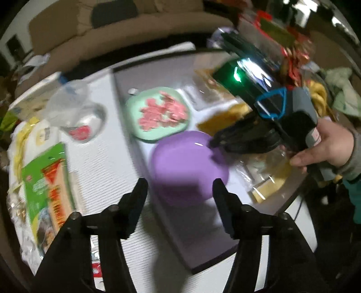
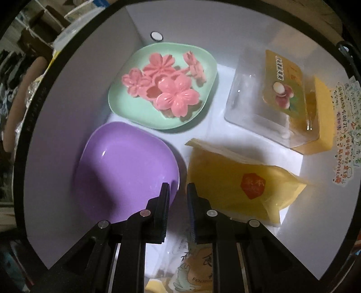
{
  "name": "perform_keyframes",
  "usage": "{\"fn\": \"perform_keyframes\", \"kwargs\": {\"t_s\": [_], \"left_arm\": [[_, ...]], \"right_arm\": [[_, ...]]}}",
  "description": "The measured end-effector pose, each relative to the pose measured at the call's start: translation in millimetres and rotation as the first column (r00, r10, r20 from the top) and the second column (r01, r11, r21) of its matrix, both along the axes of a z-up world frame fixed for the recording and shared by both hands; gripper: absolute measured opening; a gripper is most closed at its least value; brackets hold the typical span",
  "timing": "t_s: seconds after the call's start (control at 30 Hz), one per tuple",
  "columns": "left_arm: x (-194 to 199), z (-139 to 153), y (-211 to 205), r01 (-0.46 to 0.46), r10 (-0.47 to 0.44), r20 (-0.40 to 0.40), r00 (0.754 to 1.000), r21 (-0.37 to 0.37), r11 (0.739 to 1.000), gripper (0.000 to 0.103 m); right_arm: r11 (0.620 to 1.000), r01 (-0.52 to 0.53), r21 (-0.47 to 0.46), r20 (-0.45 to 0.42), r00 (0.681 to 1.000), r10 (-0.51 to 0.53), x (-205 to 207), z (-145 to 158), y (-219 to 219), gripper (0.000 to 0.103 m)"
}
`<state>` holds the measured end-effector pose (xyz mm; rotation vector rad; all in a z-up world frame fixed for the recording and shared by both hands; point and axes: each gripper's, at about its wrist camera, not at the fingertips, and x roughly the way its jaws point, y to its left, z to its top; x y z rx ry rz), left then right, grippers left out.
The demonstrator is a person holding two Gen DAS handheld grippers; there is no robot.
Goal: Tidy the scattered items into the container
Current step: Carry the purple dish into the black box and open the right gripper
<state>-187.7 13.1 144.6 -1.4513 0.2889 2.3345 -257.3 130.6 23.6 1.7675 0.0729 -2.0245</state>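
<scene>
I saw my left gripper [image 1: 180, 182] gaping empty above the purple bowl [image 1: 187, 164]. My right gripper [image 2: 178, 191], beside that bowl inside the container [image 2: 67, 94], pinched a clear packet [image 2: 191, 266].

This is a home living room. A tan sofa [image 1: 94, 29] with a dark cushion [image 1: 114, 12] curves behind the desk [image 1: 106, 139]. The desk is crowded with household clutter: a green snack packet [image 1: 47, 180] at its left edge, a crumpled clear plastic bag [image 1: 74, 108] between that packet and the sofa, and red and gold wrappers [image 1: 293, 51] heaped at its far right. Papers [image 1: 36, 62] lie on the sofa's left end.
</scene>
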Motion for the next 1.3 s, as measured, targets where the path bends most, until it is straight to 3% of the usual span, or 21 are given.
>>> {"fn": "perform_keyframes", "kwargs": {"t_s": [0.3, 0.47, 0.57, 0.77, 0.83, 0.9, 1.17, 1.3], "left_arm": [[27.3, 17.3, -47.9, -0.043, 0.047, -0.039, 0.998, 0.081, 0.996, 0.060], [56.0, 21.5, -71.4, -0.055, 0.064, -0.069, 0.996, 0.128, 0.990, 0.060], [71.1, 21.5, -90.9, -0.067, 0.083, -0.084, 0.993, 0.174, 0.982, 0.063], [99.9, 14.5, -122.8, -0.087, 0.123, -0.114, 0.986, 0.278, 0.957, 0.070], [106.3, 6.3, -128.6, -0.082, 0.123, -0.114, 0.986, 0.313, 0.946, 0.073], [109.6, -2.3, -129.6, -0.078, 0.119, -0.106, 0.987, 0.334, 0.939, 0.073], [121.7, -10.2, -122.1, -0.022, 0.088, -0.172, 0.981, 0.353, 0.935, 0.074], [119.7, -21.1, -132.8, -0.040, 0.101, -0.139, 0.985, 0.386, 0.922, 0.075]], "right_arm": [[0.998, -0.030, 0.047, 0.005, 1.000, 0.030, -1.4, -5.1, -7.3, 0.018], [0.999, -0.036, 0.039, -0.029, 0.999, 0.038, 1.1, 12.8, -2.6, 0.018], [0.995, -0.097, 0.032, -0.041, 0.994, 0.098, 14.7, 26.6, -1.5, 0.028], [0.964, -0.258, 0.072, 0.083, 0.964, 0.252, 62.2, 16.1, -24.3, 0.044], [0.953, -0.297, 0.058, 0.133, 0.949, 0.288, 71.7, 8.4, -34.0, 0.059], [0.942, -0.332, 0.058, 0.162, 0.934, 0.319, 76.3, 1.6, -43.2, 0.067], [0.886, -0.427, 0.183, 0.183, 0.900, 0.396, 81.9, -26.9, -75.9, 0.068], [0.896, -0.408, 0.176, 0.168, 0.909, 0.381, 80.8, -31.7, -79.9, 0.067]]}}
